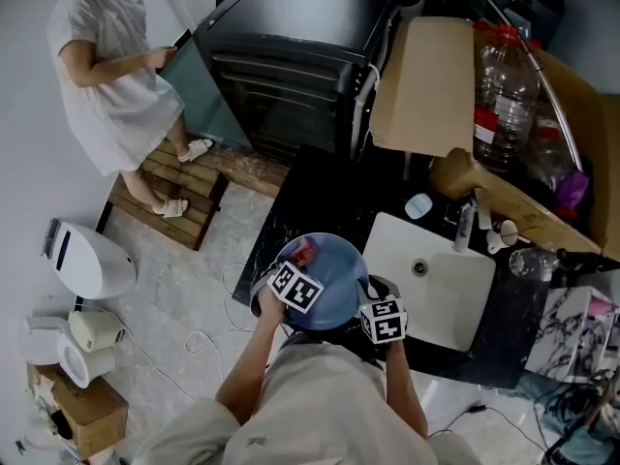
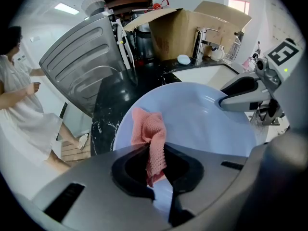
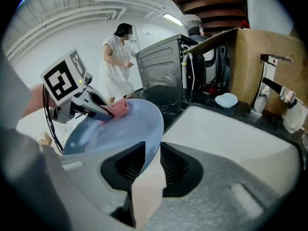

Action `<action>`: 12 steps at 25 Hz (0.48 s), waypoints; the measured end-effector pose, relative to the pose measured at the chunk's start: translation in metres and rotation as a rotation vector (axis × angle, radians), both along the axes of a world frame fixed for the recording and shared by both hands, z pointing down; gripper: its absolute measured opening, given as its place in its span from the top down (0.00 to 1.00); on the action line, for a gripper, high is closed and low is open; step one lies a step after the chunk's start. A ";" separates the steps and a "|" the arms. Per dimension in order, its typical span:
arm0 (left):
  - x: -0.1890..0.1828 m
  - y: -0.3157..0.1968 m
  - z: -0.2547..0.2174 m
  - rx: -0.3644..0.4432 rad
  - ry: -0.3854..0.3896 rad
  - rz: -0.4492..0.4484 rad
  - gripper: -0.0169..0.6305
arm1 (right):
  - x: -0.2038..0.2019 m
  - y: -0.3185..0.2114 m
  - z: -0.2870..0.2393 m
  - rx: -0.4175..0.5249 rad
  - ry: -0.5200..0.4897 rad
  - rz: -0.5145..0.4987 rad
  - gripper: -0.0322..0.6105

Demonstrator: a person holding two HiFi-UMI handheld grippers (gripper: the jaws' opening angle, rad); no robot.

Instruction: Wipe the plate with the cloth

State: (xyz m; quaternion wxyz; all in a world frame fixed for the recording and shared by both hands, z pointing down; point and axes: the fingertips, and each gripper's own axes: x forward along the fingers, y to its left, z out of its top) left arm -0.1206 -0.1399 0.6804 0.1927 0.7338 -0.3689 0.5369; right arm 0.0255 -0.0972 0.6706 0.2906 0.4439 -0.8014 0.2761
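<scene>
One white sink (image 1: 450,298) sits in the dark counter (image 1: 320,201). Just left of it, over the counter's near edge, one round blue plate (image 1: 334,271) is held tilted. Its hollow face is turned up and leftward, and its rim runs edge-on into the right gripper (image 3: 147,172), whose jaws are clamped narrowly on that rim. The left gripper (image 2: 159,177) pinches one pink cloth (image 2: 149,134). The cloth's long axis runs out from the jaws onto the plate's face. It seems to press there, though contact is hard to confirm. In the head view, two marker cubes (image 1: 295,287) and the forearms (image 1: 254,361) hide the plate's near part.
</scene>
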 end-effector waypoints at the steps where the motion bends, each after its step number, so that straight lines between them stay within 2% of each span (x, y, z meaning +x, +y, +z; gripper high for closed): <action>1: 0.000 0.002 0.000 -0.004 -0.001 0.002 0.92 | 0.000 0.000 0.000 0.000 0.000 -0.001 0.82; 12: 0.003 0.017 0.000 -0.037 -0.004 0.014 0.92 | 0.001 0.001 0.000 0.004 0.001 -0.014 0.81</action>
